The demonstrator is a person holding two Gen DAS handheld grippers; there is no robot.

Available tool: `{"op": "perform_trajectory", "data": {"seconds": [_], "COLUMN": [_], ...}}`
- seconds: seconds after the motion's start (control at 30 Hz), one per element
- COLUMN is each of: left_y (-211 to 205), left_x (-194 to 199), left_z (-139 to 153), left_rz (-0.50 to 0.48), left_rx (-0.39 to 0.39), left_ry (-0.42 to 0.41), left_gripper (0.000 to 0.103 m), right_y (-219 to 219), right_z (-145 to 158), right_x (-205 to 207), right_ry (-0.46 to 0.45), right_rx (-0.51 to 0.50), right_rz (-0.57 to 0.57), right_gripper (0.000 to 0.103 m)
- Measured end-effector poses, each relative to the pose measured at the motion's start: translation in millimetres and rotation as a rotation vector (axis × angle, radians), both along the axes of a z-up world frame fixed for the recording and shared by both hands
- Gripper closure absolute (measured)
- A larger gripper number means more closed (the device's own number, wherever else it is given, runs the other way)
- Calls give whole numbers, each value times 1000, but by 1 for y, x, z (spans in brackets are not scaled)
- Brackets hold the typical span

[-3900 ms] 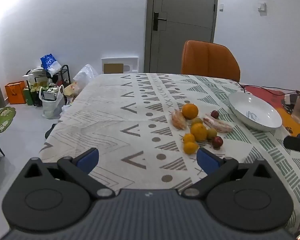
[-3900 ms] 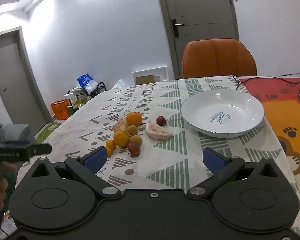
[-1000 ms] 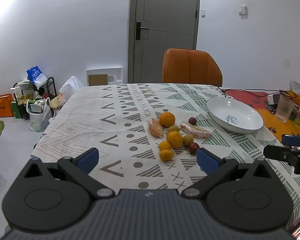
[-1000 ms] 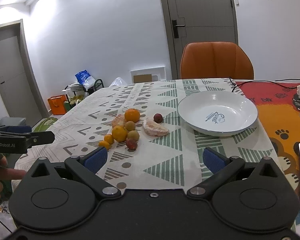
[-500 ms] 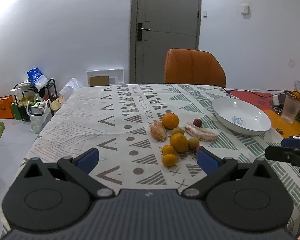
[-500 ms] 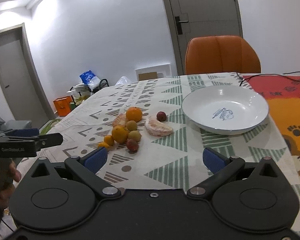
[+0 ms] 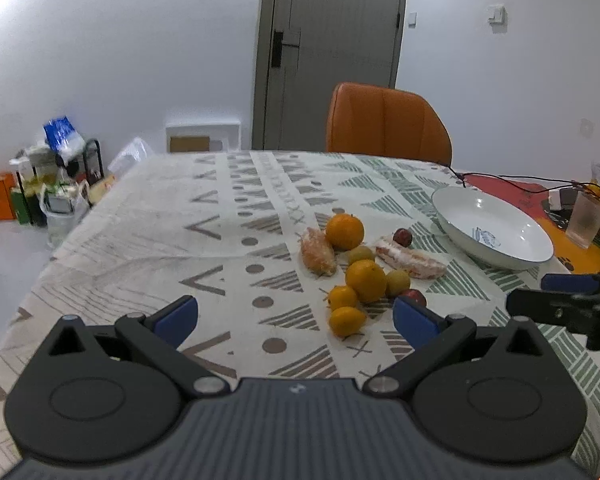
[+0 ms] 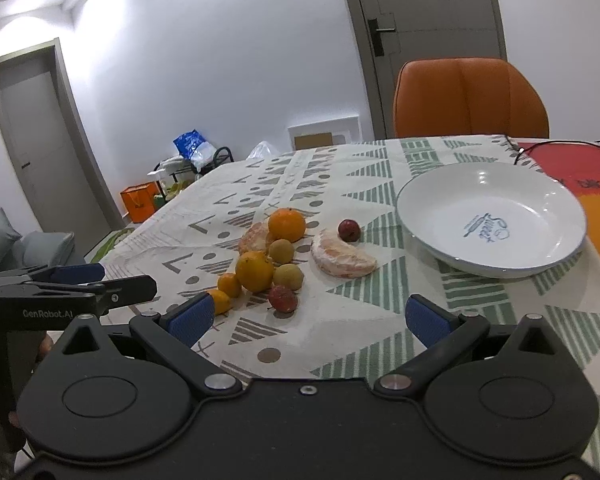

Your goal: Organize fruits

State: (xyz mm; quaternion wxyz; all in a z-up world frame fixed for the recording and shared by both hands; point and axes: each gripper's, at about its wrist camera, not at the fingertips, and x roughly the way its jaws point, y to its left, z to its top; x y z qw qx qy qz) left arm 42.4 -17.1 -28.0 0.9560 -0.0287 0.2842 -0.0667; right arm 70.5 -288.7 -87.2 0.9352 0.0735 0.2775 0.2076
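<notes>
Here the fruits (image 7: 356, 268) sit in a loose heap on the tablecloth (image 7: 220, 240), at the middle of my left view and left of centre in my right view: a big orange (image 7: 344, 231) at the far end, a second orange (image 8: 254, 271) in the heap's middle, two small ones nearest me, two yellowish round fruits, two red ones, and two peeled segments (image 8: 342, 258). One red fruit (image 8: 349, 230) lies apart, between the heap and the bowl (image 8: 492, 220). The bowl is white, with blue script inside, and stands right of the fruit, holding nothing.

My left gripper (image 7: 296, 320) hangs low at the near edge of the cloth, its blue pads spread wide with nothing between them; its right pad (image 7: 410, 316) overlaps a red fruit in that view. My right gripper (image 8: 308, 318) is likewise spread wide and holds nothing, aimed between heap and bowl.

An orange chair (image 7: 386, 124) stands behind the table, before a grey door (image 7: 332, 48). A glass (image 7: 587, 220) stands at the right edge.
</notes>
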Motion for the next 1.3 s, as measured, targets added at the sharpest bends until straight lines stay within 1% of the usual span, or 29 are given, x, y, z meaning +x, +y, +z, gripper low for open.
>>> {"op": "perform_trajectory", "data": {"seconds": [0.07,0.17,0.2,0.23,0.3,0.4,0.47,0.53,0.6,0.7,0.83,0.93,1.0,1.03,1.1,1.17,1.23,1.3], "left_y": [3,3,2,2,2,-3,-5,-8,-11,-15,-18,-21,-22,-22,-23,-23,-25,-24], "left_x": [3,9,11,13,17,22,26,30,34,38,43,47,51,51,54,56,57,58], "left_z": [-2,-6,-7,-8,-10,-13,-15,-18,-21,-24,-28,-32,-35,-36,-39,-42,-44,-45], "left_rz": [-7,-19,-20,-24,-39,-56,-74,-90,-96,-113,-132,-140,-144,-145,-148,-159,-169,-164], "left_rx": [-25,-22,-23,-29,-36,-24,-27,-31,-26,-17,-20,-18,-18,-17,-20,-28,-26,-27], "left_ry": [8,10,13,14,21,23,33,48,60,57,69,78,86,92,102,110,119,115], "left_gripper": [0,2,2,4,7,12,23,30,33,38,48,50,55,60,64,73,78,80], "right_y": [4,9,10,11,14,17,18,19,21,22,24,27,28,28,29,30,31,34], "right_z": [-2,-3,-4,-5,-6,-9,-11,-14,-17,-20,-24,-25,-27,-27,-29,-31,-32,-33], "right_x": [4,11,14,16,21,27,31,35,39,43,48,51,53,54,57,59,61,62], "right_ry": [-2,-3,-1,1,8,13,21,31,41,51,58,58,60,61,68,75,82,86], "right_rx": [-10,-18,-19,-21,-24,-26,-26,-28,-29,-28,-30,-38,-37,-36,-34,-27,-25,-25], "right_rz": [9,21,21,23,27,32,33,32,33,37,46,58,63,66,70,77,86,93], "right_gripper": [0,2,6,8,9,9,9,9,9,9,9,15,18,21,26,29,34,38]}}
